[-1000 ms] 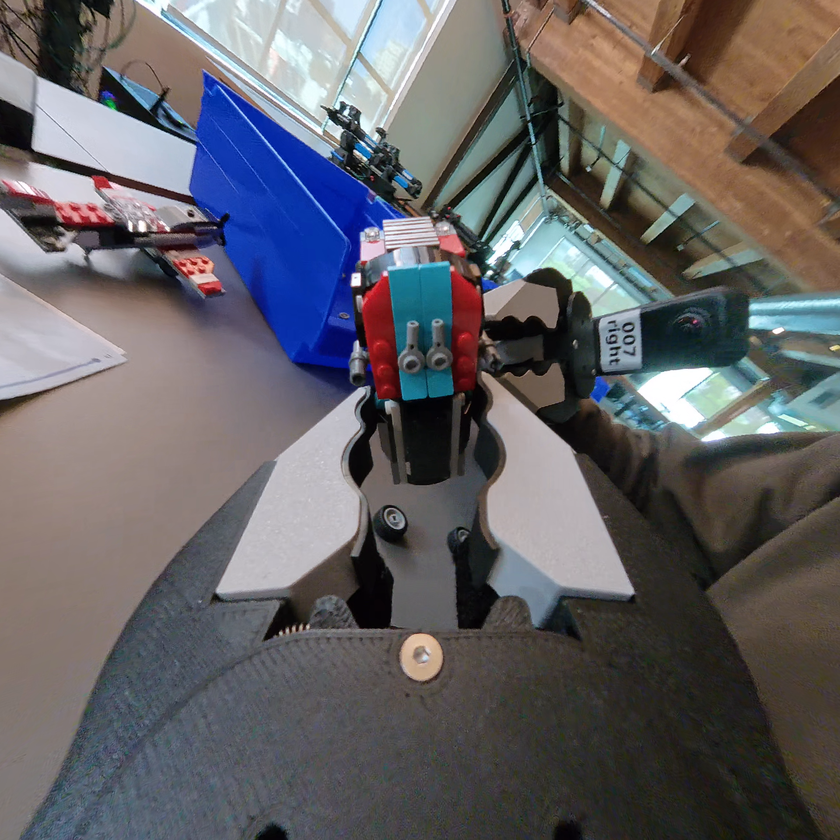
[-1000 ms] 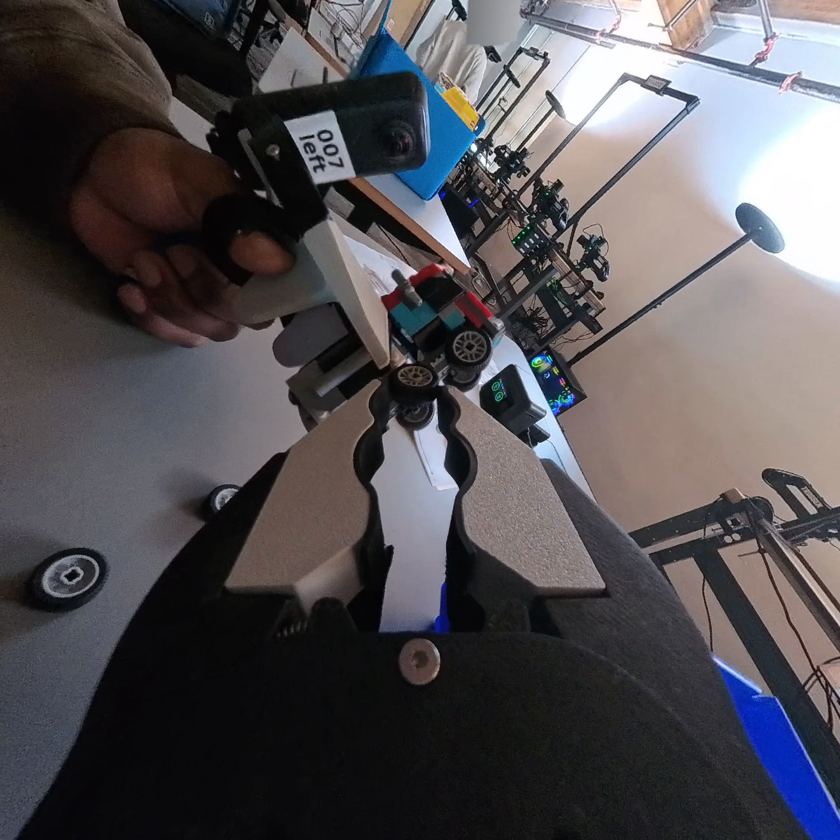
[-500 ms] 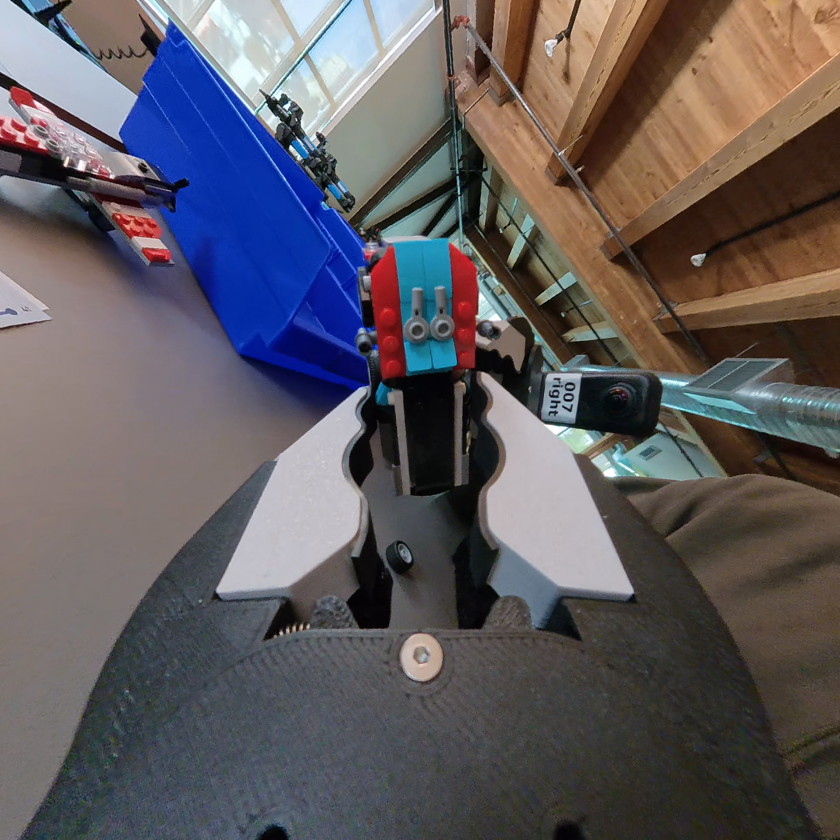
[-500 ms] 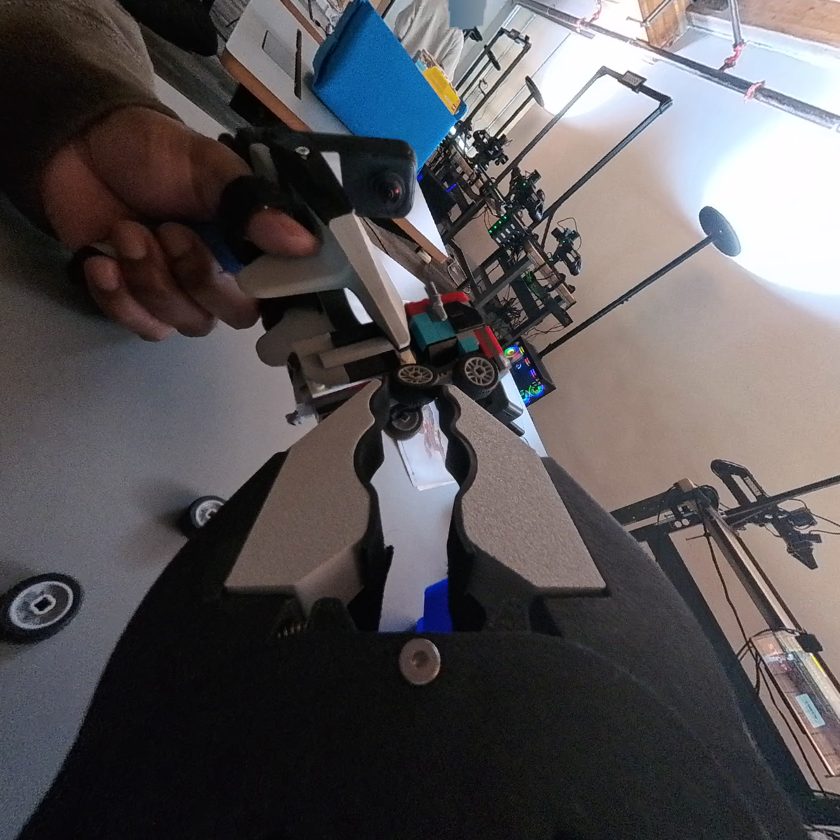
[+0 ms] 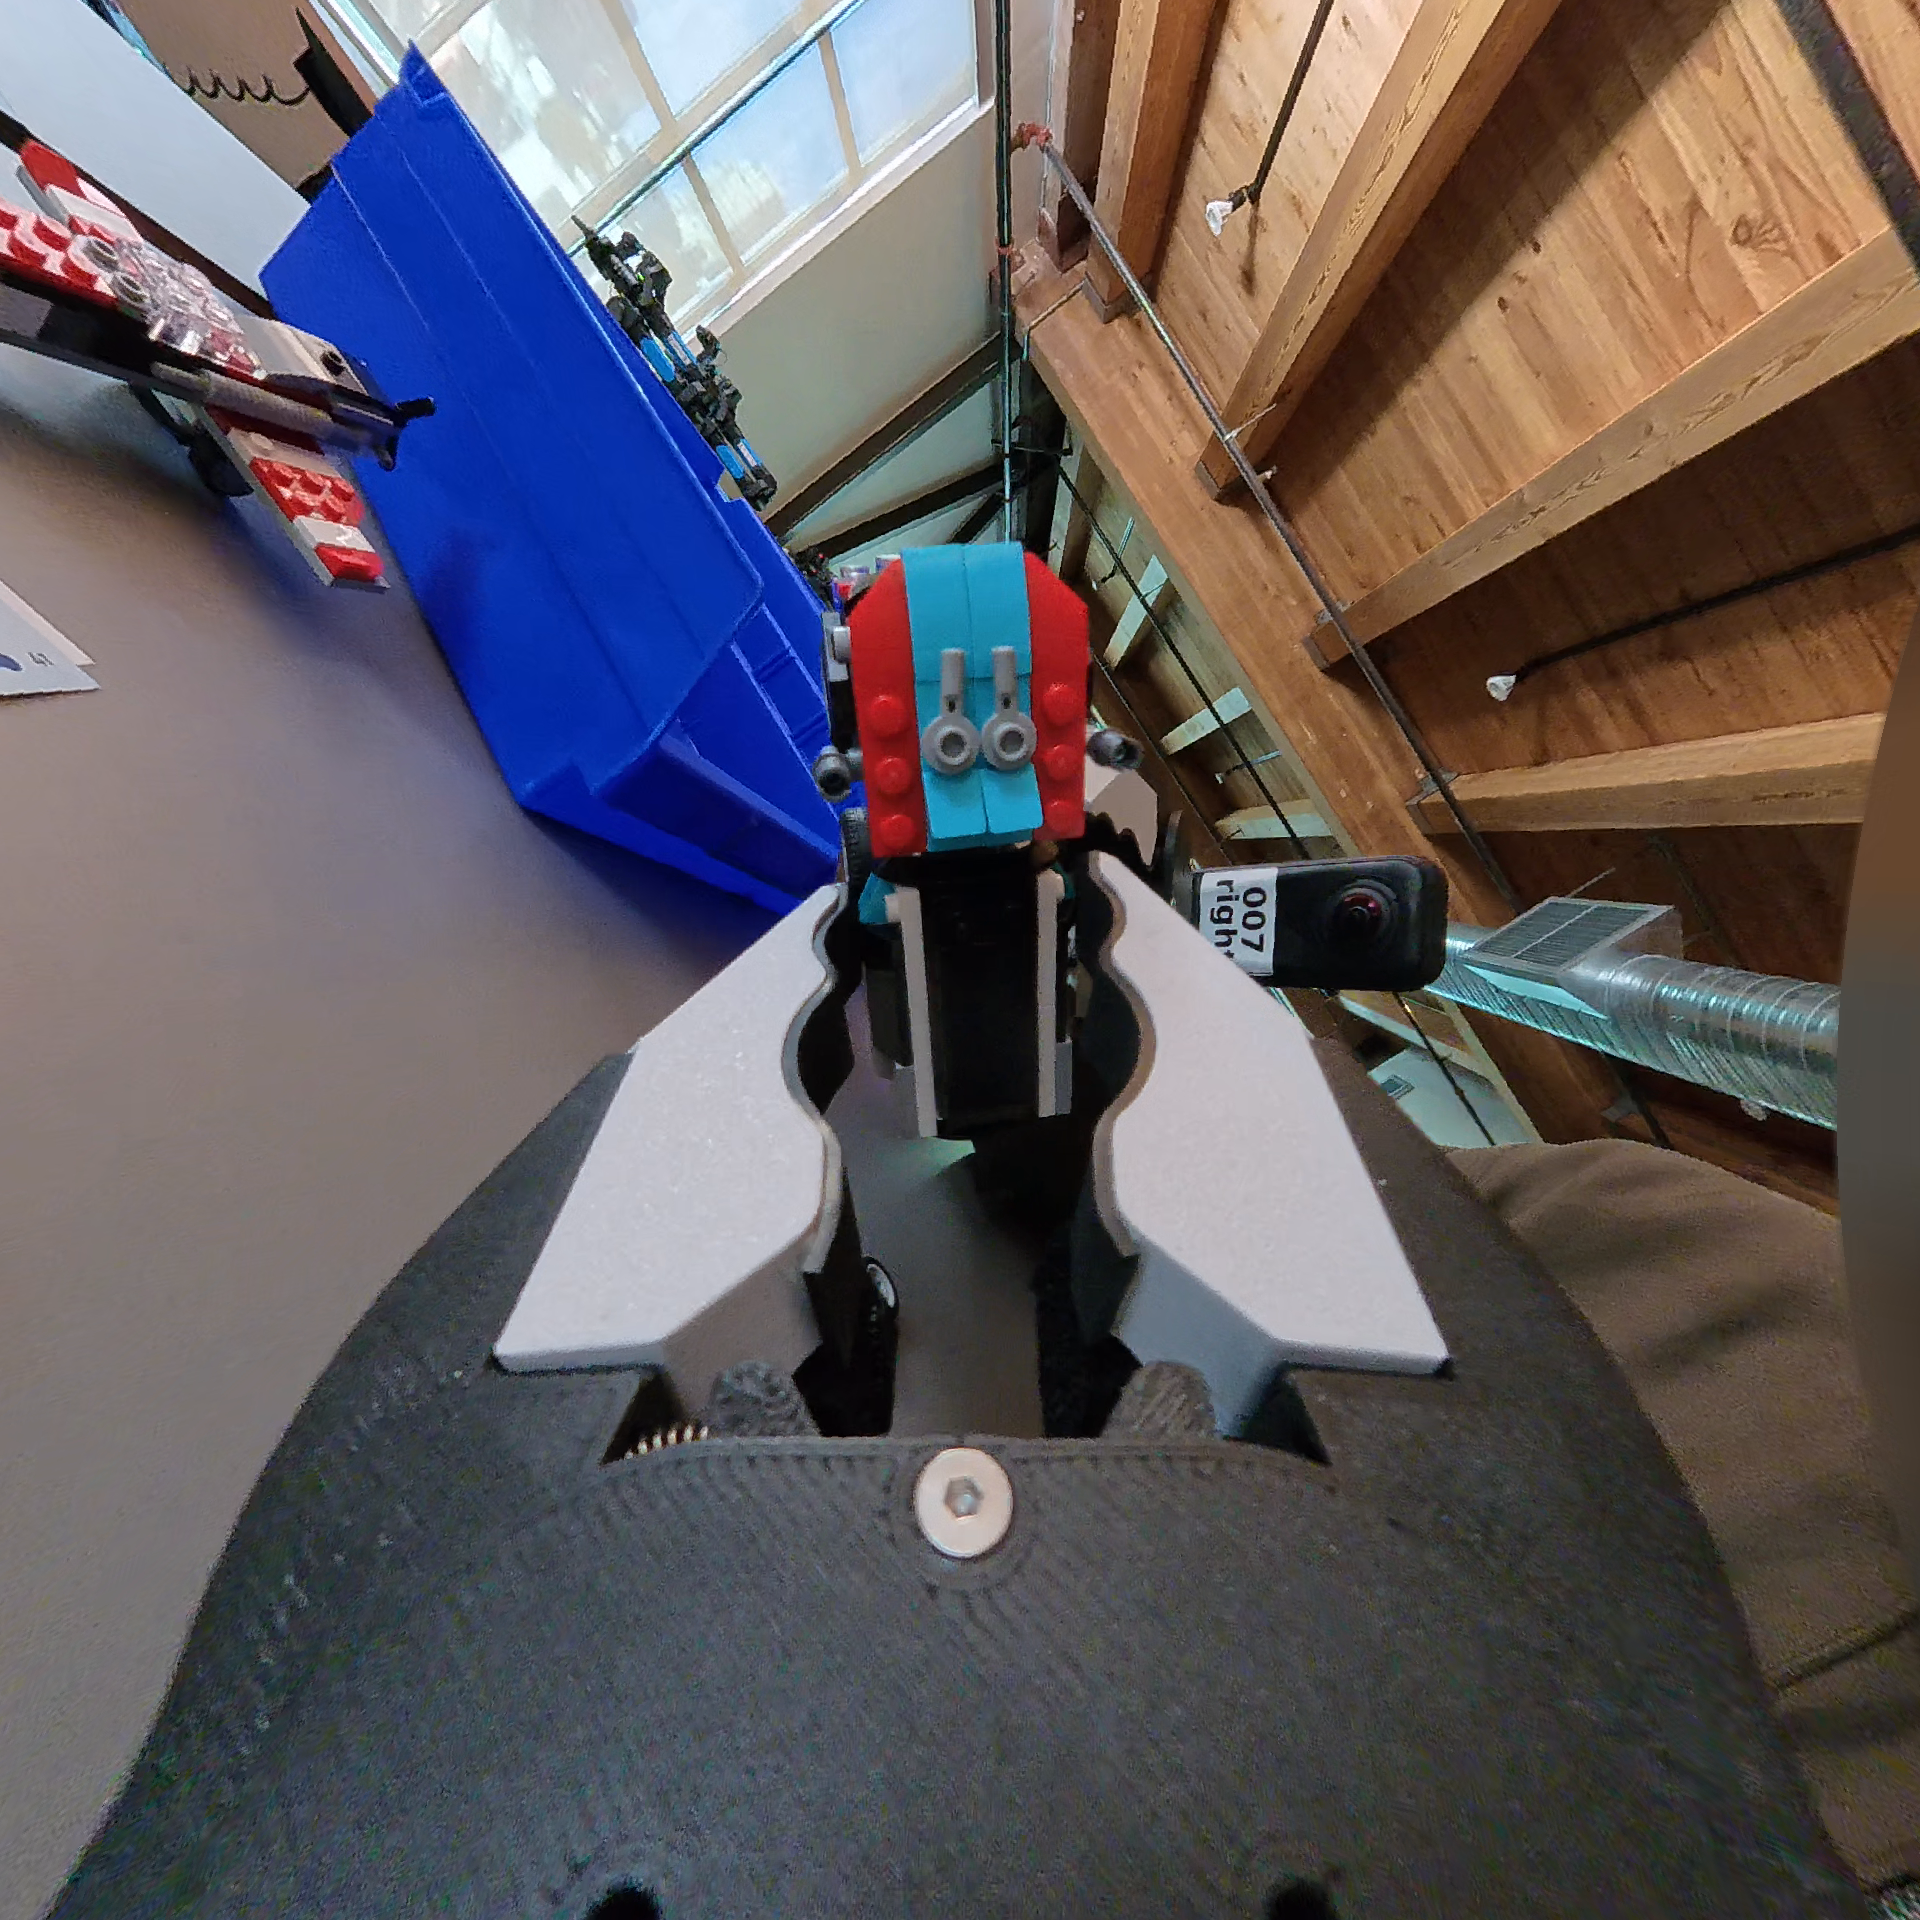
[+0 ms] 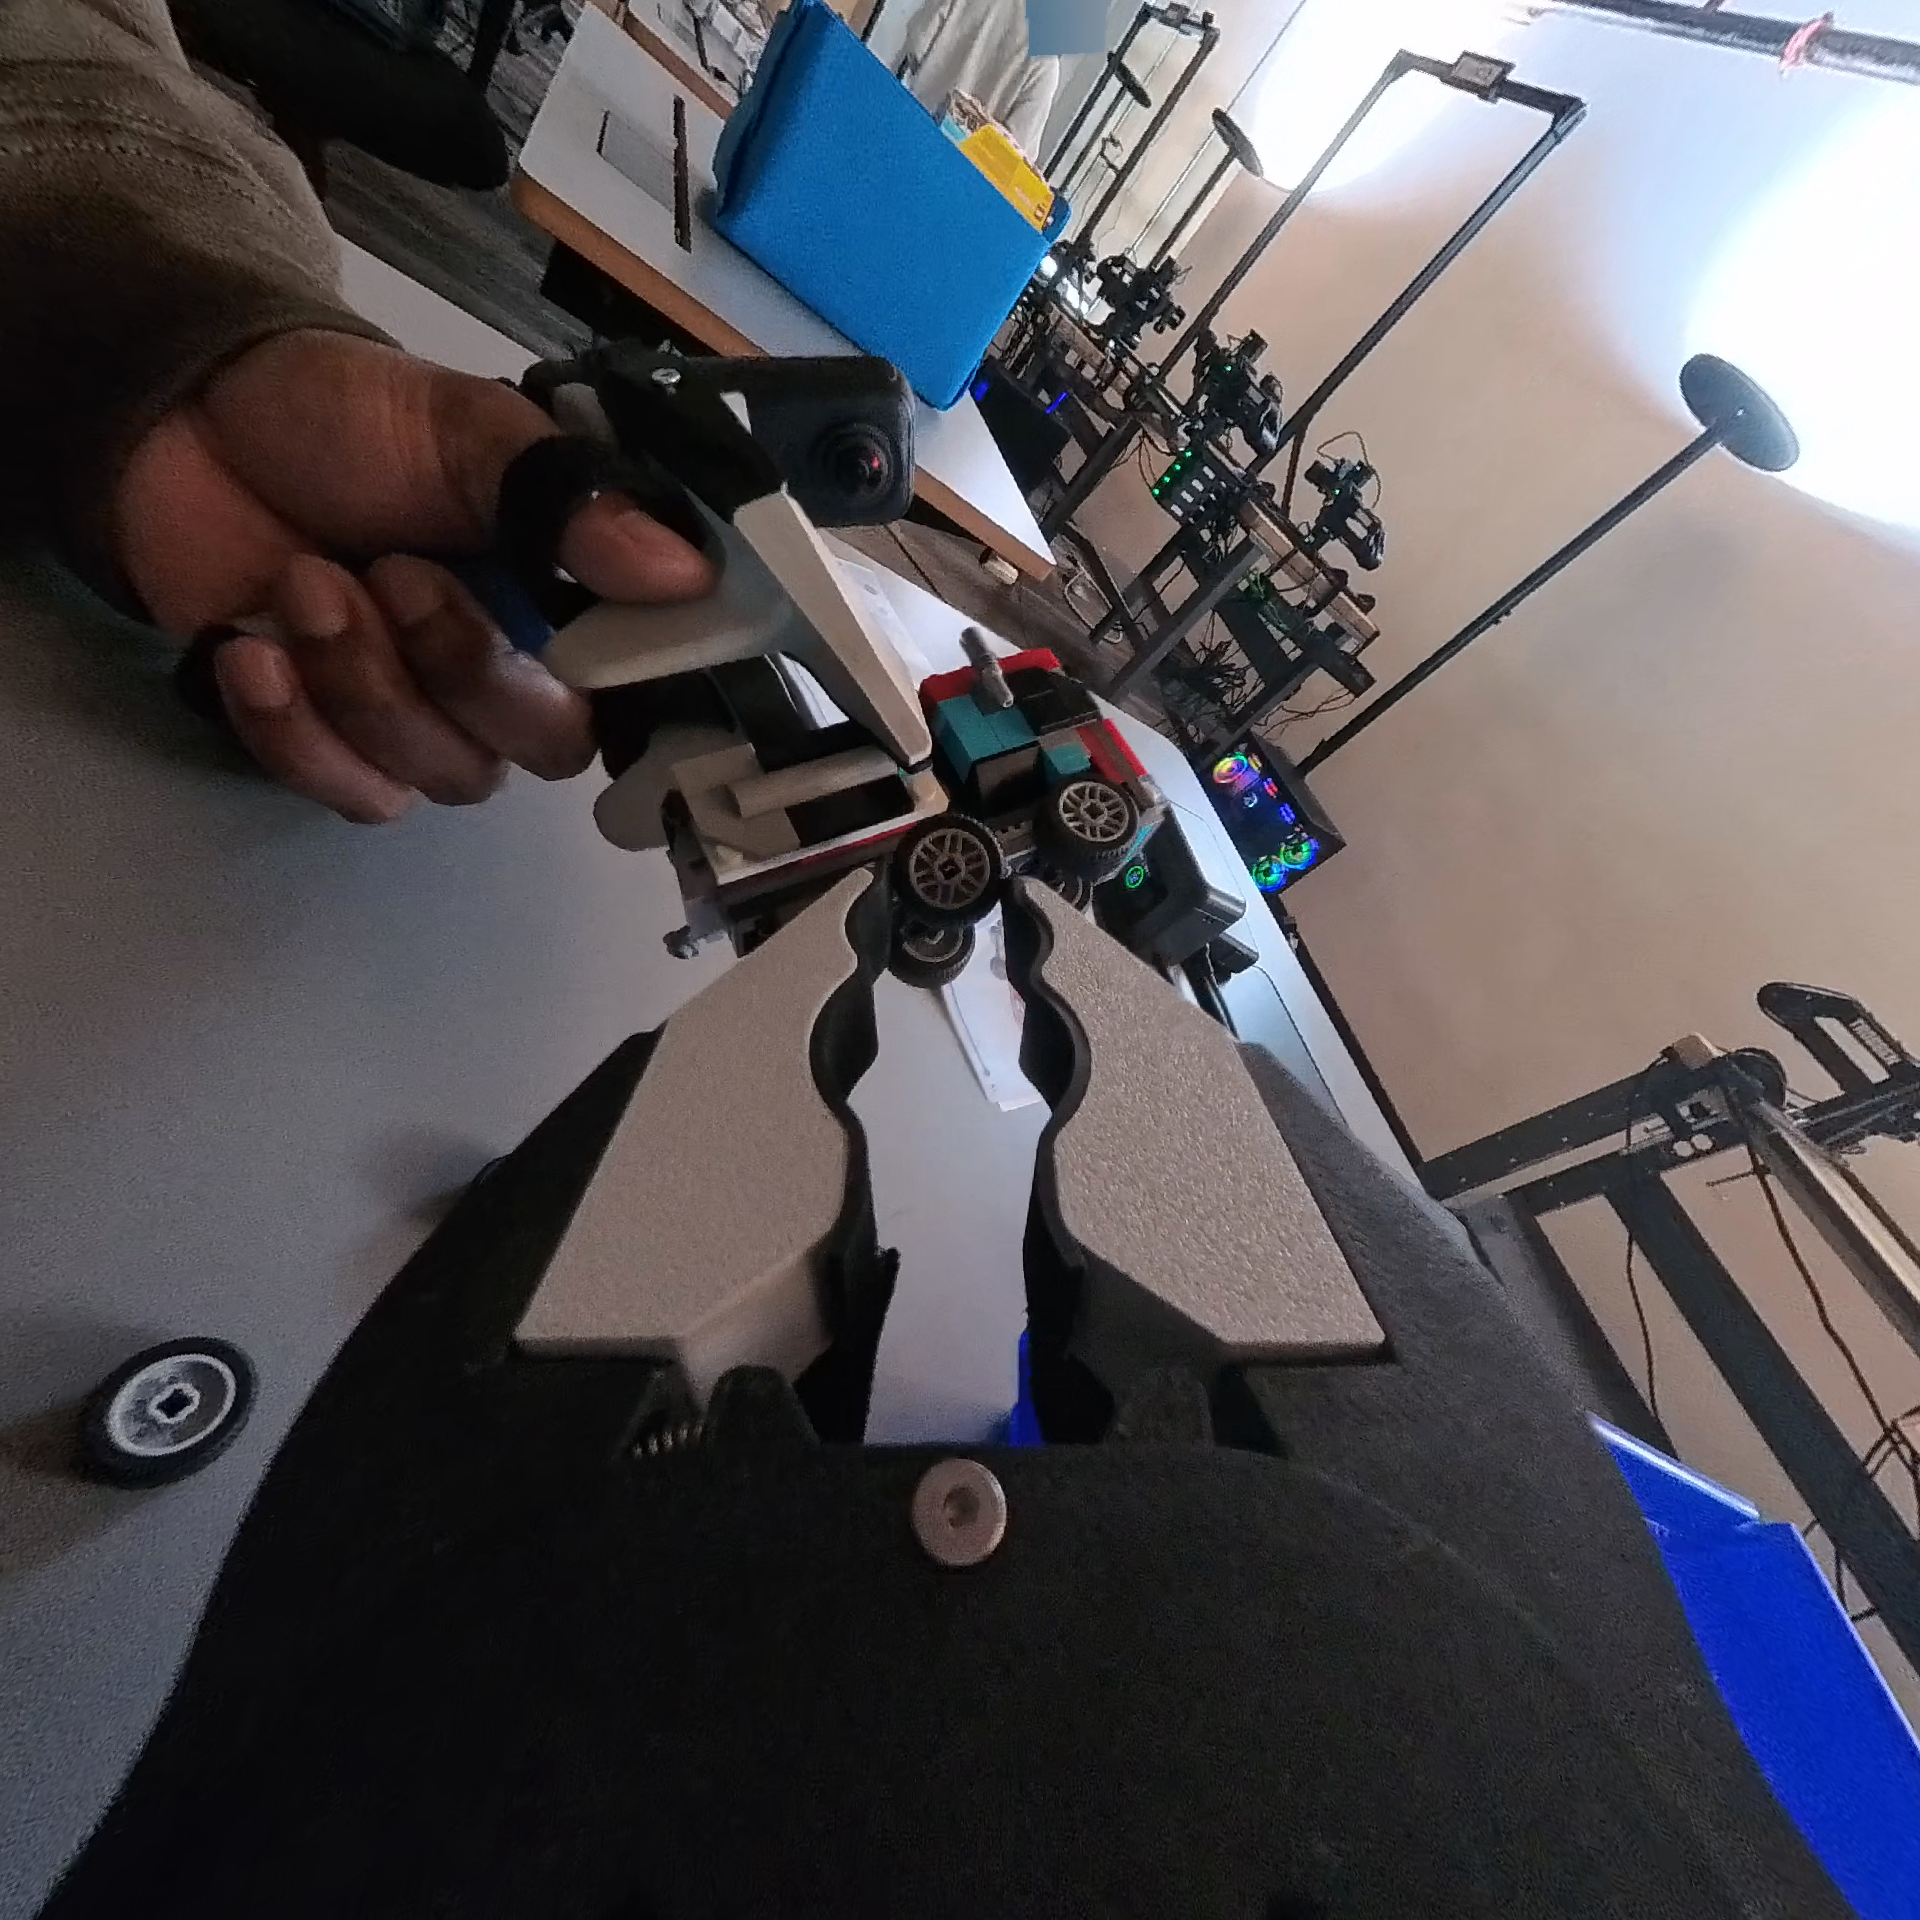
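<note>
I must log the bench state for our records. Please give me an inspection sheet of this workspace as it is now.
Surface: grey table, flat.
Job's things: red and teal brick truck, lifted off the table; grey-spoked wheel at its side.
Clutter: loose black wheel; red brick model; blue bin; paper sheet.
Grippers: left gripper clamps the truck's black and white rear; right gripper has its fingertips on either side of the grey-spoked wheel.
Cables: dangling wires on the black frames far off.
Surroundings: windows, wooden ceiling beams, a lamp stand.
</note>
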Motion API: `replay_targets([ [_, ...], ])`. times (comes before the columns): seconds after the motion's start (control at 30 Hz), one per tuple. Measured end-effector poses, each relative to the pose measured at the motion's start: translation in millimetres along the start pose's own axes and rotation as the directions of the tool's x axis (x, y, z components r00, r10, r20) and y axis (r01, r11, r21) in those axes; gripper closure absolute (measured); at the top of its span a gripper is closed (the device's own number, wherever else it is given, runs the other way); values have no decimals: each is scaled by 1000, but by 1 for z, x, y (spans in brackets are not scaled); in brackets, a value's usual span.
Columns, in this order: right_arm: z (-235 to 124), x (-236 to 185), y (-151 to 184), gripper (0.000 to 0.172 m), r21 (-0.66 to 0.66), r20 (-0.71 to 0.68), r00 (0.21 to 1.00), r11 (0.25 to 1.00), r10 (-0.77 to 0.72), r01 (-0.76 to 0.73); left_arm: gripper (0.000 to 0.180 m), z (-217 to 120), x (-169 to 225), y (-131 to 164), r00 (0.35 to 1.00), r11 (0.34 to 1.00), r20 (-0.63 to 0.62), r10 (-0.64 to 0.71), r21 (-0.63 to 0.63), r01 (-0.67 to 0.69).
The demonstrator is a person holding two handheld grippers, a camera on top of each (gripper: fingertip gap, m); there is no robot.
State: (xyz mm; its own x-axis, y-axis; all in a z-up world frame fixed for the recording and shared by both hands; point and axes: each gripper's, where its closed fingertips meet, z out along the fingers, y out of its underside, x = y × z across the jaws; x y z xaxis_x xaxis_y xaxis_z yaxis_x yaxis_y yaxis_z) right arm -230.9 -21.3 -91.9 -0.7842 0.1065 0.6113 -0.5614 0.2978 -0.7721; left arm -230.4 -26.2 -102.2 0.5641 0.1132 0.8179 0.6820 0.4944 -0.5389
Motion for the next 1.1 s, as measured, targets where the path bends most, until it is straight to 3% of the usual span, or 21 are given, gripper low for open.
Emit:
replay_targets([
  [0.27, 0, 0, 4, 150, -30, 23, 999, 999, 38, -37, 137, 1, -3, 4, 990, 993, 73, 118, -27, -117],
  [0.57, -2, 1, 1, 151, 13, 40, 994, 994, 105, -106, 137, 1, 2, 5, 930, 940, 140, 341, -68, -335],
  [0.77, -3, 1, 0, 151, 17, 45, 994, 995, 99, -100, 138, 1, 4, 4, 856, 875, 184, 484, -97, -474],
  [1.1, -4, 1, -1, 151, 31, 26, 998, 998, 59, -60, 138, 1, 6, 5, 839, 859, 184, 512, -95, -503],
])
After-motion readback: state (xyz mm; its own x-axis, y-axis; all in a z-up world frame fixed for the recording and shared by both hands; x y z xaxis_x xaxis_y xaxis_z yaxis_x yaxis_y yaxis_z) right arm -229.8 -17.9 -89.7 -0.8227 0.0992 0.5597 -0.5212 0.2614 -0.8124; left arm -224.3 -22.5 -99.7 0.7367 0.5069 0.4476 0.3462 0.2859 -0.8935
